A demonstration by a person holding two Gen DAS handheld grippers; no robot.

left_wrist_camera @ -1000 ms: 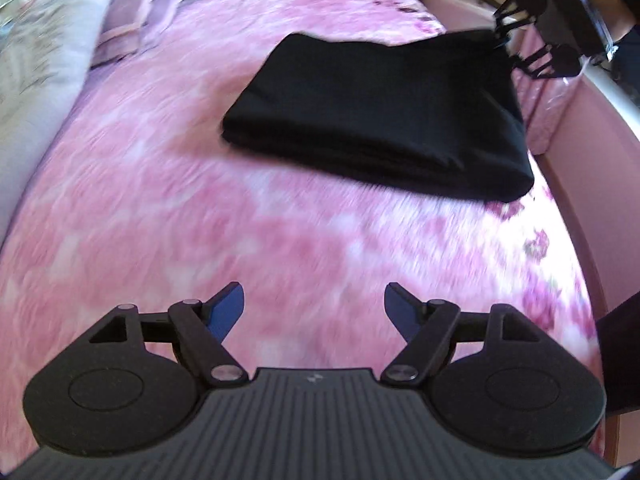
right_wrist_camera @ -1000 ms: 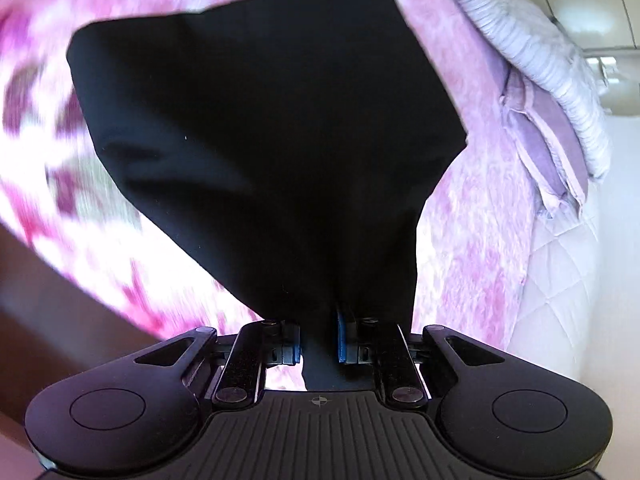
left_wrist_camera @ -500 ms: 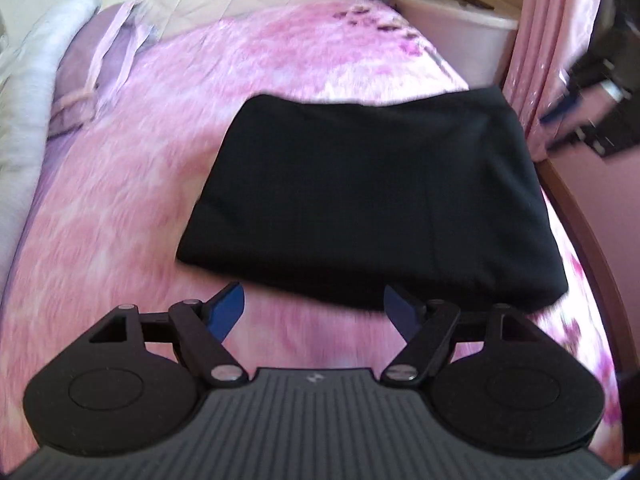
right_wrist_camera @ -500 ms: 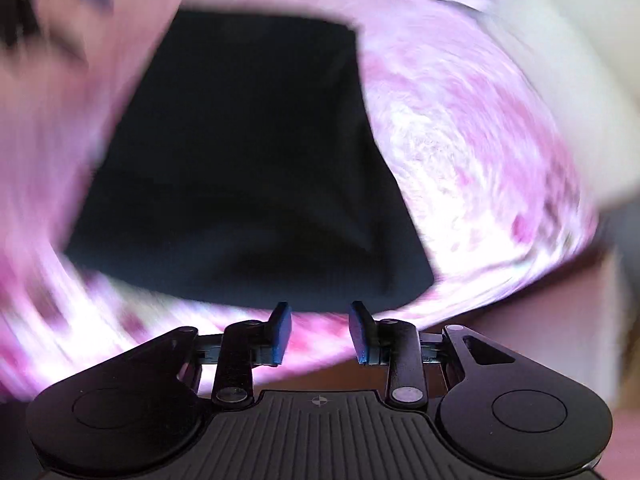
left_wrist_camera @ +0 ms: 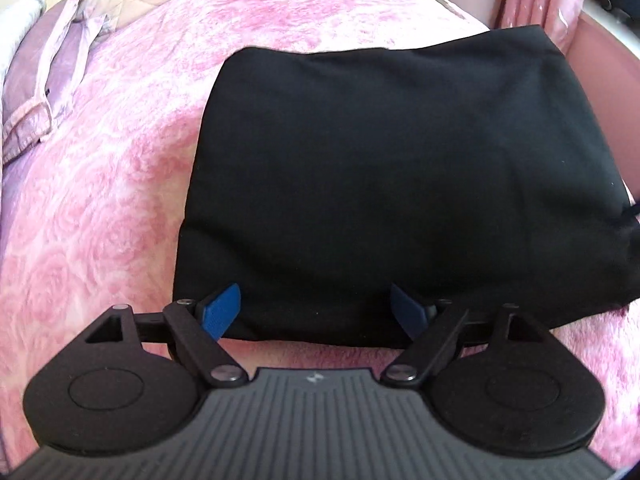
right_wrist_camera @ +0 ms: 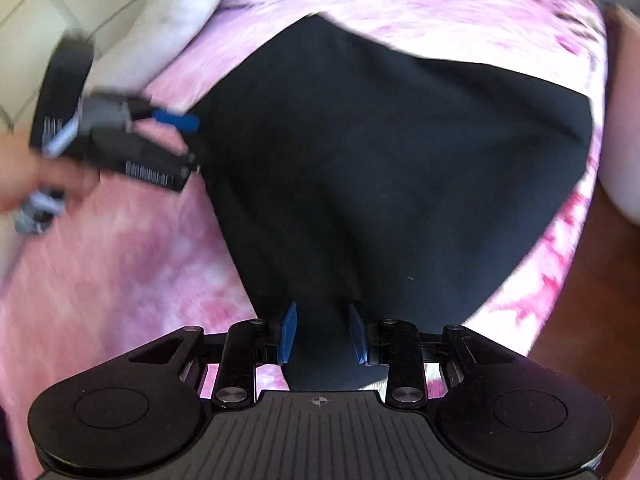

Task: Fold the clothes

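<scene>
Black folded cloth is seen lying flat on the pink floral bedspread, near the bed's edge. Over the cloth's near edge the left claw is held, its jaws opening wide, nothing pressed by the blue pads. At another edge of the cloth the right claw is held partly open, fabric between its pads but not pinched.

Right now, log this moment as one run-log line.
stage: refolding | black garment: folded on pink bedspread | left gripper: opening, over near edge | right gripper: open, cloth between pads, unpinched
</scene>
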